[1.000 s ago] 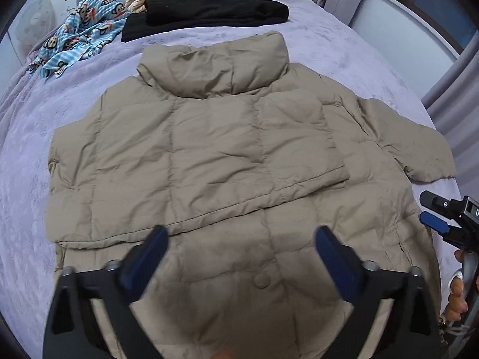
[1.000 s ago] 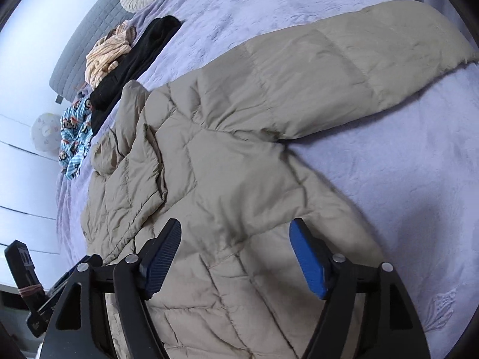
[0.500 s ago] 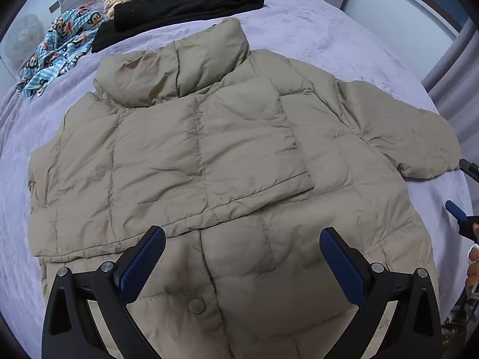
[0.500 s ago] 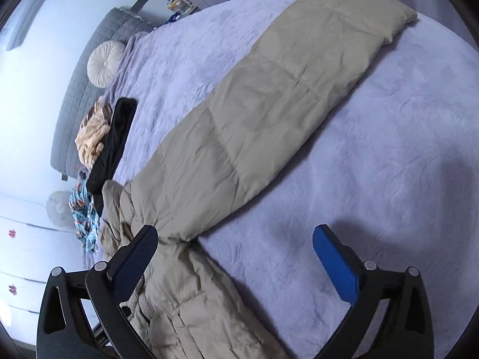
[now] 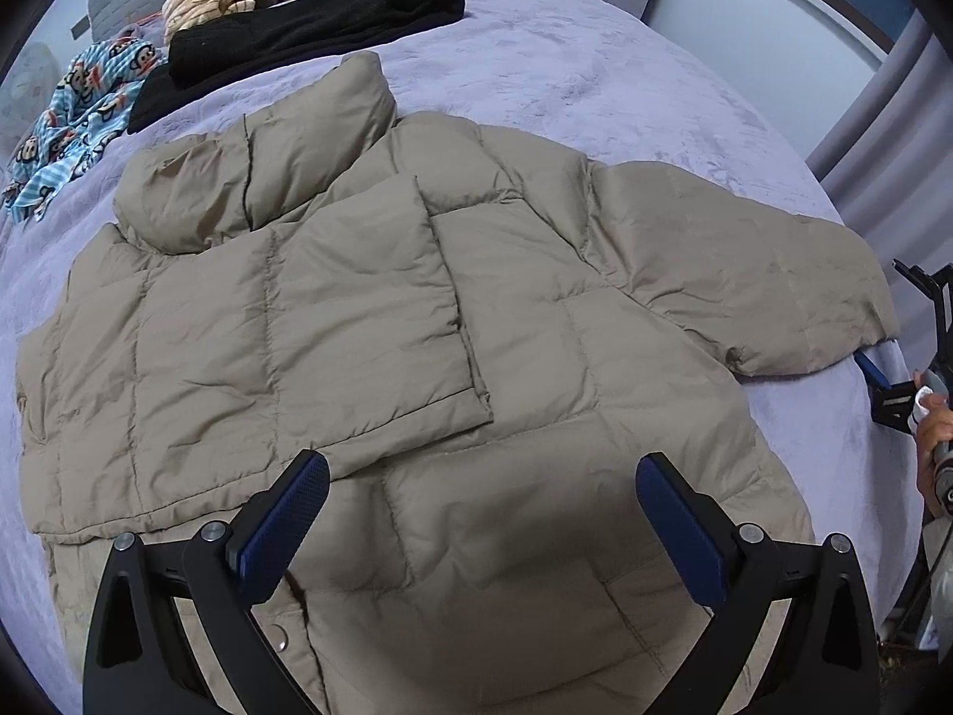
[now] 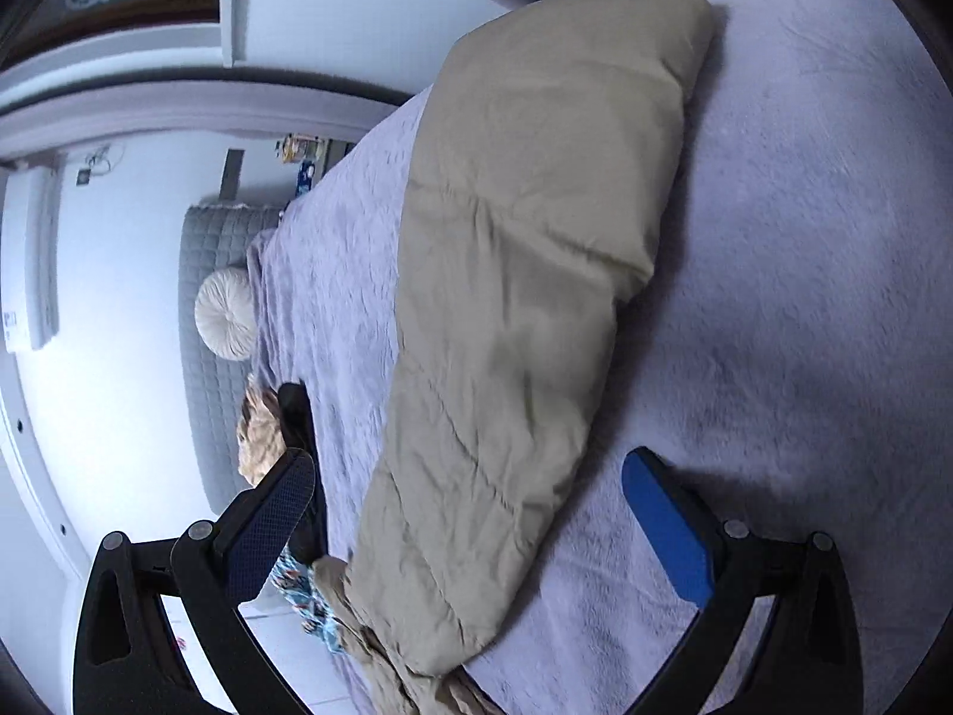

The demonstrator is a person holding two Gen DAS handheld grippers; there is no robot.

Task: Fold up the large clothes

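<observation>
Jacket (image 5: pixel 369 322) flat mid-bed (image 5: pixel 595 71); folded garment (image 5: pixel 310 30) behind its collar, patterned cloth (image 5: pixel 71 113) far left.

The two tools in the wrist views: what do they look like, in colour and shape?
Both look alike. The left tool has a black frame of two angled arms with triangular cut-outs and silver rivets. Each finger ends in a flat blue pad with a fine dotted texture. The right tool has the same black frame, rivets and blue pads. No cables or sleeves show.
</observation>
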